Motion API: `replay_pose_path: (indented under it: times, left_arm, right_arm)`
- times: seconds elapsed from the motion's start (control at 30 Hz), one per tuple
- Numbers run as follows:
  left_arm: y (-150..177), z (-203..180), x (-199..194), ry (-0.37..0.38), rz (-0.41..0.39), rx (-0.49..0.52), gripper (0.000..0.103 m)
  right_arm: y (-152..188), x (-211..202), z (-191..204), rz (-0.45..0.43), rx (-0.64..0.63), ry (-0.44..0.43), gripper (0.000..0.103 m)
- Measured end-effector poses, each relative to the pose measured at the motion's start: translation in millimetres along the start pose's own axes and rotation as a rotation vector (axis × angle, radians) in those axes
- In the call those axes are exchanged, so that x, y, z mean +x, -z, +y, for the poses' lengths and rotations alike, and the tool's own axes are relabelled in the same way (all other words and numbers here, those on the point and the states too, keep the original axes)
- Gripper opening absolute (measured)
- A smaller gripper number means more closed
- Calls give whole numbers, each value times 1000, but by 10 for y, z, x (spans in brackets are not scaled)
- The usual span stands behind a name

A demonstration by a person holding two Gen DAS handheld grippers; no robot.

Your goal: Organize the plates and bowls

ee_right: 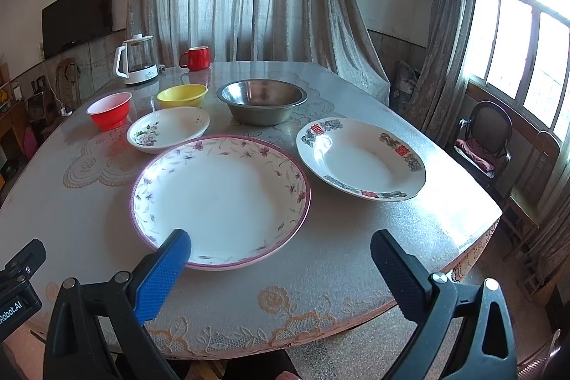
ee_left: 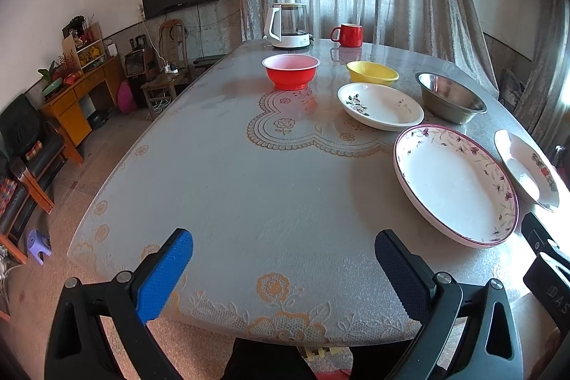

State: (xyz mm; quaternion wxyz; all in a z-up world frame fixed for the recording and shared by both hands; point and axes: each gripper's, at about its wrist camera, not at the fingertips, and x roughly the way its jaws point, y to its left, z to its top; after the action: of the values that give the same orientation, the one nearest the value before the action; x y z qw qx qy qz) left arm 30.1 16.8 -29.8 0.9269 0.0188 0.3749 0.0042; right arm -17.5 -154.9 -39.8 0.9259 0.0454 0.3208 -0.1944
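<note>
Standing on the counter (ee_right: 338, 248) are three plates and three bowls: a large pink-rimmed plate (ee_right: 221, 202) nearest, a plate with red marks (ee_right: 359, 159) to its right, a small flowered plate (ee_right: 167, 129) behind it, then a red bowl (ee_right: 109, 111), a yellow bowl (ee_right: 182, 95) and a steel bowl (ee_right: 262, 100), all apart from each other. One kettle (ee_right: 137, 61) and one red mug (ee_right: 195, 57) stand at the far edge. The left hand-held gripper (ee_left: 283, 259) and the right hand-held gripper (ee_right: 279, 255) are both wide open and hold nothing, at the near edge.
</note>
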Motion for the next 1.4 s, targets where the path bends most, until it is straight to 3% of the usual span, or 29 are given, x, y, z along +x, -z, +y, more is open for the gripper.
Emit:
replay_pose_path:
  times: [0.73,1.13,1.4]
  left_arm:
    - [-4,-47,47,25,26,5,103]
    - [-119,-213,86,1,33,70,103]
    - [-208,-318,98,87,52,80,103]
  right_arm:
    - [12,40,-18,12,7,-20,103]
    - [-49,74,-192,6,55,15,103]
    - [-129,86,-391,-26,105,1,103]
